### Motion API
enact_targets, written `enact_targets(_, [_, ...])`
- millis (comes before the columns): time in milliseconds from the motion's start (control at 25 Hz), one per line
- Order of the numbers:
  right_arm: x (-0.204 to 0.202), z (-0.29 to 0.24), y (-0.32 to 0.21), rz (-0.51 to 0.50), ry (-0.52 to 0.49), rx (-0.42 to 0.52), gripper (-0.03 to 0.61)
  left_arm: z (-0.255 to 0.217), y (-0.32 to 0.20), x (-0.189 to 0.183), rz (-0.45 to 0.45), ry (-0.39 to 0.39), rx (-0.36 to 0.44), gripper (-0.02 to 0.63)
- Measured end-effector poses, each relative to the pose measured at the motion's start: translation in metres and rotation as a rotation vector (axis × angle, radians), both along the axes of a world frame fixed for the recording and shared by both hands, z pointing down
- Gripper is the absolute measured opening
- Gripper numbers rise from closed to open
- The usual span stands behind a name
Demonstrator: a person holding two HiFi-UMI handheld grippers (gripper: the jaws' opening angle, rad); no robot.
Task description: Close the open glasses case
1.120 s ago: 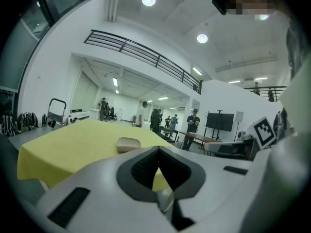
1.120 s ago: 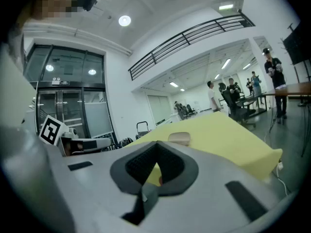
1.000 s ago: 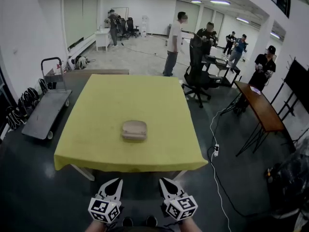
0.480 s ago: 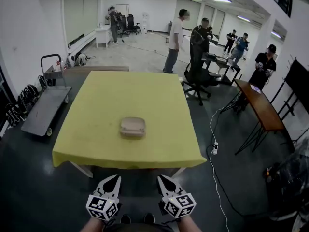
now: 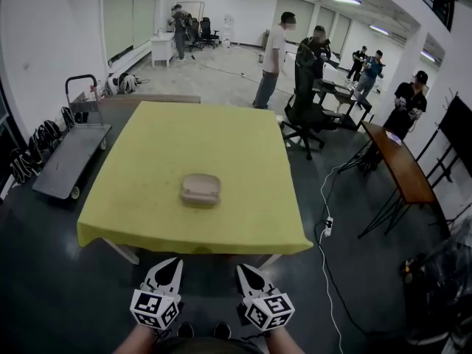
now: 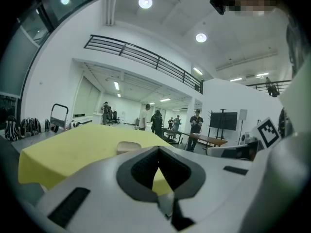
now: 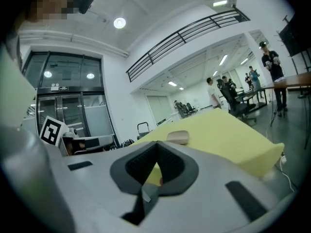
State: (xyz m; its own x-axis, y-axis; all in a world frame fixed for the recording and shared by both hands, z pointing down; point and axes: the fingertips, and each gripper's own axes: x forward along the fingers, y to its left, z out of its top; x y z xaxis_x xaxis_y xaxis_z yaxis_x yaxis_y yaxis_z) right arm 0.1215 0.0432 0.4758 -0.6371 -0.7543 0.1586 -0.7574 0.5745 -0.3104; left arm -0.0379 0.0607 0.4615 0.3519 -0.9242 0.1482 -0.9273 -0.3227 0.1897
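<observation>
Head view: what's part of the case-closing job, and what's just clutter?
Job:
glasses case
yellow table under it
left claw and right claw, both shut and empty

Lying about:
flat trolley
office chair
brown desk
people at the back

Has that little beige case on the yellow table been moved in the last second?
No. The glasses case lies in the same spot on the yellow table, a little back from its near edge. Only the head view has shifted slightly.
</observation>
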Motion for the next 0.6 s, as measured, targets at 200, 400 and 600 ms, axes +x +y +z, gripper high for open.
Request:
enact_targets(200, [0.015, -0.004, -0.007, -0.009, 0.007, 0.016, -0.011, -0.005, -0.008, 0.021, -0.030, -0.132, 0.060, 0.008])
enact_targets(400, [0.028, -0.003, -0.018, -0.004, 0.000, 0.028, -0.011, 0.003, -0.010, 0.040, -0.040, -0.132, 0.052, 0.008])
enact_targets(600, [0.027, -0.006, -0.024, -0.043, 0.053, 0.080, -0.011, 0.000, -0.015, 0.055, -0.044, -0.119, 0.065, 0.008])
